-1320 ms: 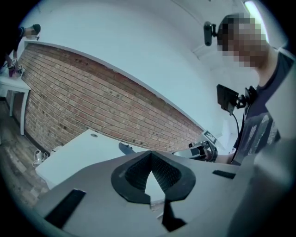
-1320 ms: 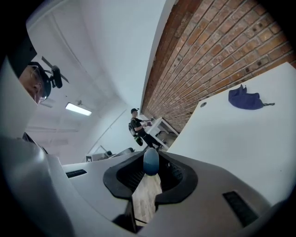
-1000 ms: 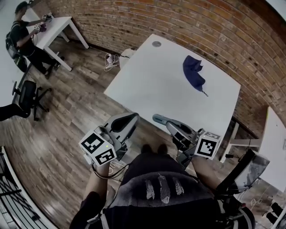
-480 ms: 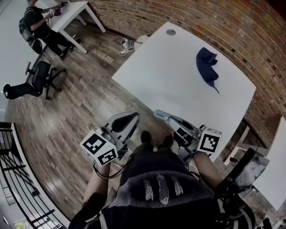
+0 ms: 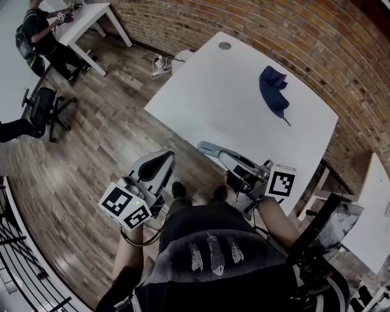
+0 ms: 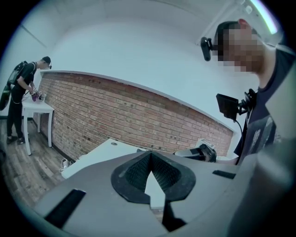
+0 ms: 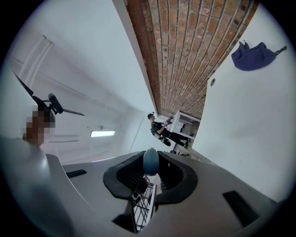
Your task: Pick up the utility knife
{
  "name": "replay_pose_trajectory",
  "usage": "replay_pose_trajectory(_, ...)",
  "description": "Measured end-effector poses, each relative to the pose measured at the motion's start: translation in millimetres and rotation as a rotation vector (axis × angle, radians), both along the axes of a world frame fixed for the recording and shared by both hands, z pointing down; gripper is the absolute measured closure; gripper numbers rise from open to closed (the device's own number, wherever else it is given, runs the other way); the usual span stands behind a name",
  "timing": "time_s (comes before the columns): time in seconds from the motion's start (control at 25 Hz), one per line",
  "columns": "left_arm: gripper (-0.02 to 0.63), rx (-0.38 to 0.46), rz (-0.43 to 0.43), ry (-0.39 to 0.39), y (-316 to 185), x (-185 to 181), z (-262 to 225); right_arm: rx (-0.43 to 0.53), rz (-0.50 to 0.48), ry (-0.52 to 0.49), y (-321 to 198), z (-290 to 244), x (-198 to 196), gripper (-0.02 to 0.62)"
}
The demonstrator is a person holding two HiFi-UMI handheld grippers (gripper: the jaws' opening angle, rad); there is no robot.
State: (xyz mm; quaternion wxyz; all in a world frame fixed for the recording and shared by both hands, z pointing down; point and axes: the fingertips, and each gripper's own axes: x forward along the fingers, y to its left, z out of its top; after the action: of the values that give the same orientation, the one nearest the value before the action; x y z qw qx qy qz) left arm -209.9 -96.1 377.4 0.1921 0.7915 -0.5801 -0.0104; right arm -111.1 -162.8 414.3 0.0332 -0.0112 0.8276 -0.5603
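Item, nearest first: my left tongs [image 6: 150, 159], closed and empty; my right tongs [image 7: 149, 178], clamped on the utility knife [image 7: 151, 161], so pickup looks complete; beyond, the white tabletop [image 5: 213, 103] bearing a dark blue cloth [image 5: 272, 90].

Brick wall [image 5: 292, 36] far side, wood floor [image 5: 91, 152], white table [image 5: 231, 116] against it; office chair [image 5: 39, 106], small desk [image 5: 88, 15] far left.
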Motion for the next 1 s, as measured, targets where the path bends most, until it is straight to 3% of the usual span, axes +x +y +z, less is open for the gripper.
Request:
replay_pose_trajectory(0.32,0.609,0.061,0.037,0.061,13,-59,0,0.064,-0.039,0.052,33,-11,-64,0.526)
replay_pose_trajectory(0.64,0.609,0.125,0.124,0.193,32,-116,3,0.162,-0.103,0.055,65,-27,-132,0.526)
replay_pose_trajectory(0.8,0.48,0.174,0.186,0.302,50,-141,-3,0.193,-0.157,0.051,84,-28,-174,0.526)
replay_pose_trajectory(1.0,0.465,0.21,0.208,0.363,68,-163,-3,0.229,-0.244,0.034,110,-34,-210,0.526)
